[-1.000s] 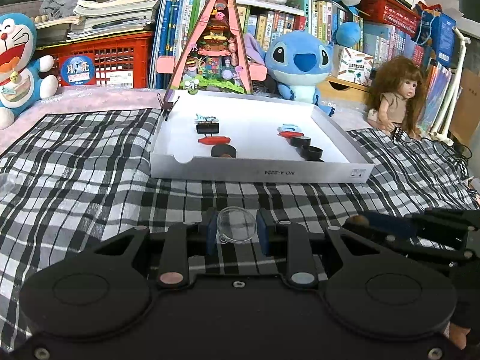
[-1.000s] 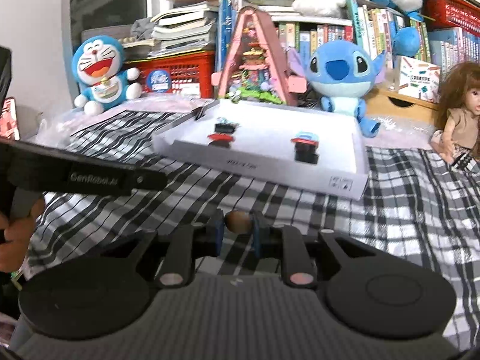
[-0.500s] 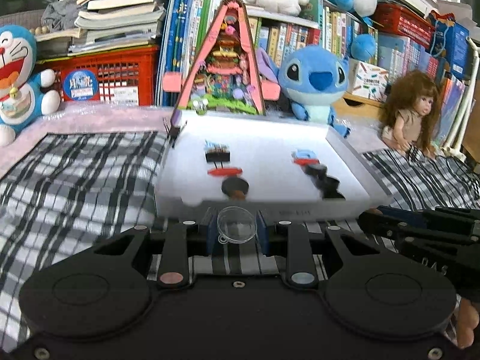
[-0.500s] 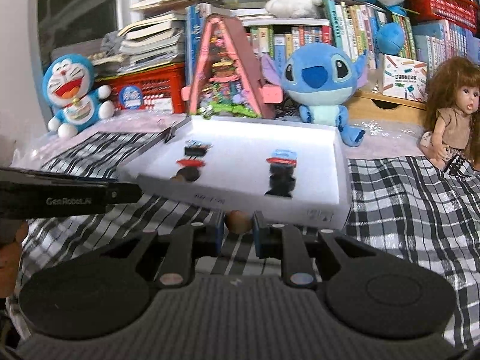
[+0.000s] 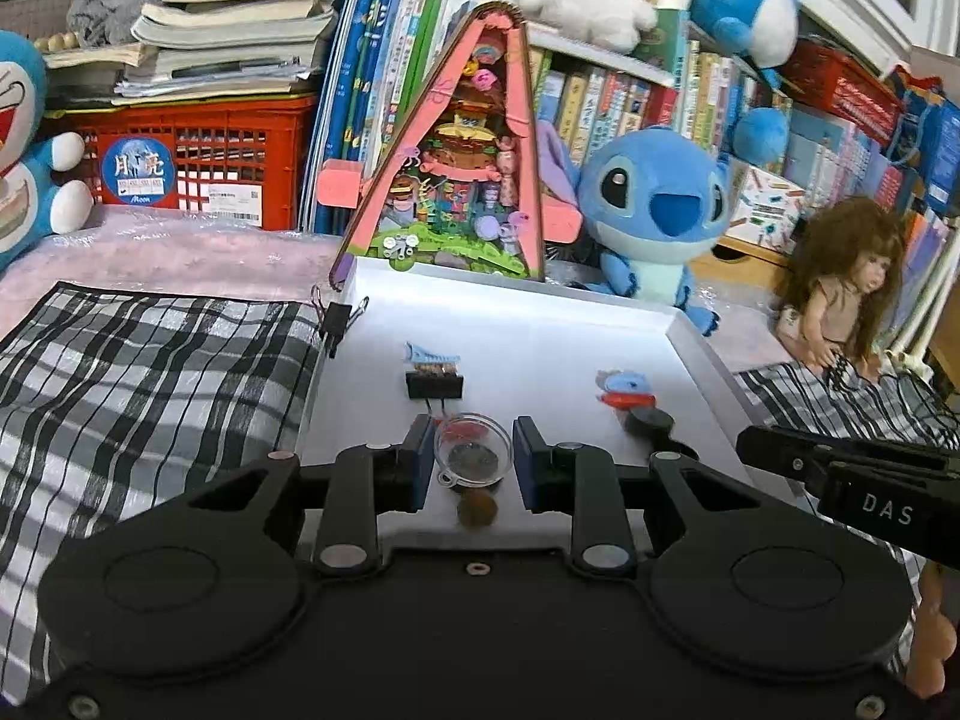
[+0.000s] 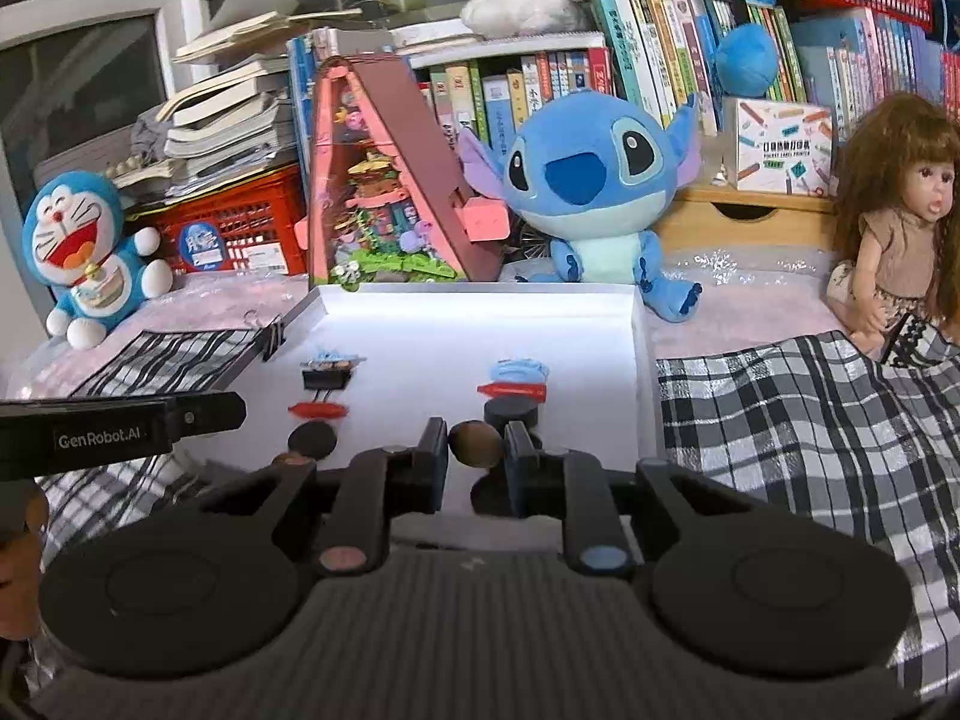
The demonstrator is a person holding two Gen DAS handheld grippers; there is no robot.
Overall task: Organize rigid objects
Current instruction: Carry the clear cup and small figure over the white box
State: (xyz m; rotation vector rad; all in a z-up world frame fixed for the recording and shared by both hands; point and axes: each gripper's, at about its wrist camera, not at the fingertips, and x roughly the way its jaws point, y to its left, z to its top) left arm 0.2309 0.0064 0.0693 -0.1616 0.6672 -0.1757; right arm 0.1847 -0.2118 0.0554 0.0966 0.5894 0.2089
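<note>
My left gripper (image 5: 473,461) is shut on a clear plastic half-sphere (image 5: 473,457), held over the near part of the white tray (image 5: 690,336). My right gripper (image 6: 476,446) is shut on a small brown ball (image 6: 476,443), above the tray's (image 6: 639,324) near edge. Inside the tray two rows of small things run away from me: on the left a blue clip (image 5: 431,354), a black block (image 5: 434,385) and a brown ball (image 5: 477,509); on the right a blue piece (image 5: 624,383), a red piece (image 5: 627,399) and a black disc (image 5: 648,420).
The tray lies on a black-and-white checked cloth (image 5: 150,372). Behind it stand a pink triangular toy house (image 5: 462,180), a blue Stitch plush (image 5: 654,210), a doll (image 5: 852,282), a red crate (image 5: 192,168) and shelves of books. A black binder clip (image 5: 336,318) grips the tray's left corner.
Both grippers have moved forward and slightly up, from over the cloth to over the tray's near edge, each still shut on its object. The tray now looks much closer.
</note>
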